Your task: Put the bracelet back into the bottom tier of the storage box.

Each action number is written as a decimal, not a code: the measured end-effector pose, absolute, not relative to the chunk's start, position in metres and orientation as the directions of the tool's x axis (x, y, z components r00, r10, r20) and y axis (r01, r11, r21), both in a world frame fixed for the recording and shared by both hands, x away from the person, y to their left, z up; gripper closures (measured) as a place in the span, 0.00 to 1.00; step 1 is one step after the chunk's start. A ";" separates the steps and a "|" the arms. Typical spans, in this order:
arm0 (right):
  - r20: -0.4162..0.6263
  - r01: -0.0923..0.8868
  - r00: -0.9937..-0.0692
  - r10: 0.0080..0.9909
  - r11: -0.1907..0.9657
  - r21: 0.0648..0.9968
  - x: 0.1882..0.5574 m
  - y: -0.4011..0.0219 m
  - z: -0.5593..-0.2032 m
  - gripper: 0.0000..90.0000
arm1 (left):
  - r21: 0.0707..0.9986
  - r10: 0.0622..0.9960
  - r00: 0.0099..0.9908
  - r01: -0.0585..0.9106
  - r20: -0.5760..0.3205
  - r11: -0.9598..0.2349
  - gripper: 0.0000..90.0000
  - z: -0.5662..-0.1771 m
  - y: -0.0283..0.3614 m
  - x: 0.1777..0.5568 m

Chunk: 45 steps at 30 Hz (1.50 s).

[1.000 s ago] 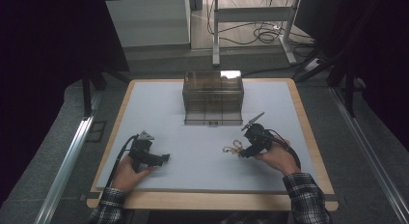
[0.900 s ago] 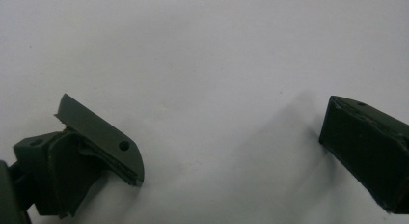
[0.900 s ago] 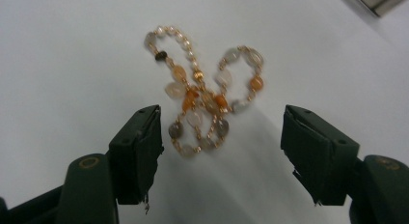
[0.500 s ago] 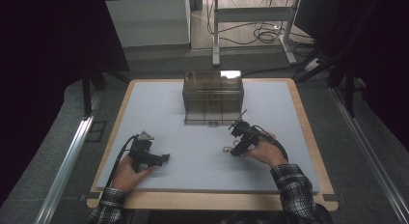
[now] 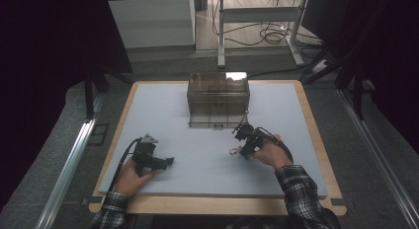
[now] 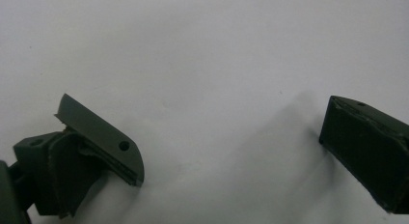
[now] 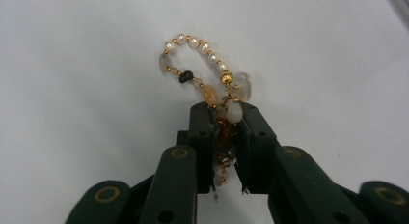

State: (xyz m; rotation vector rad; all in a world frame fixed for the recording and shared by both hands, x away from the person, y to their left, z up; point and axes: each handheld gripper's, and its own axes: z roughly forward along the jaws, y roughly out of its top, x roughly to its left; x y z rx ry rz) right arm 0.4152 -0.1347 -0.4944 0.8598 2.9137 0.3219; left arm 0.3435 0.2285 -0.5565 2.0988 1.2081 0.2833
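Overhead view faces forward; tongs views hug table (image 5: 207,155)

The right gripper (image 7: 225,119), with two black jaws rising from the bottom of its own view, has just been closing and now pinches a beaded bracelet of small white pearls, gold spacers and pale translucent stones (image 7: 207,79). Amber and clear beads sit squeezed between the jaws. The bracelet's free loop arches beyond the jaw tips, over a plain white table surface (image 7: 77,79).
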 end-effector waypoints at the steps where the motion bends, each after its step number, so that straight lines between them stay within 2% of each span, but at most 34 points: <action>1: -0.024 0.526 -0.838 0.545 0.820 0.225 0.415 -0.135 -0.494 0.86 | 0.658 0.827 0.543 0.677 -0.144 -0.330 0.00 -0.557 0.229 0.343; 5: -0.003 0.534 -0.834 0.551 0.810 0.243 0.416 -0.137 -0.491 0.90 | 0.658 0.827 0.543 0.677 -0.144 -0.330 0.00 -0.557 0.229 0.344; 13: 0.015 0.531 -0.834 0.551 0.797 0.288 0.415 -0.145 -0.474 0.90 | 0.658 0.827 0.543 0.677 -0.144 -0.330 0.00 -0.557 0.229 0.344; 26: -0.018 0.516 -0.833 0.553 0.788 0.337 0.413 -0.150 -0.444 0.90 | 0.661 0.829 0.540 0.677 -0.147 -0.324 0.00 -0.557 0.228 0.343; 45: -0.024 0.474 -0.838 0.545 0.751 0.460 0.418 -0.140 -0.437 0.90 | 0.661 0.828 0.542 0.676 -0.145 -0.327 0.00 -0.557 0.228 0.344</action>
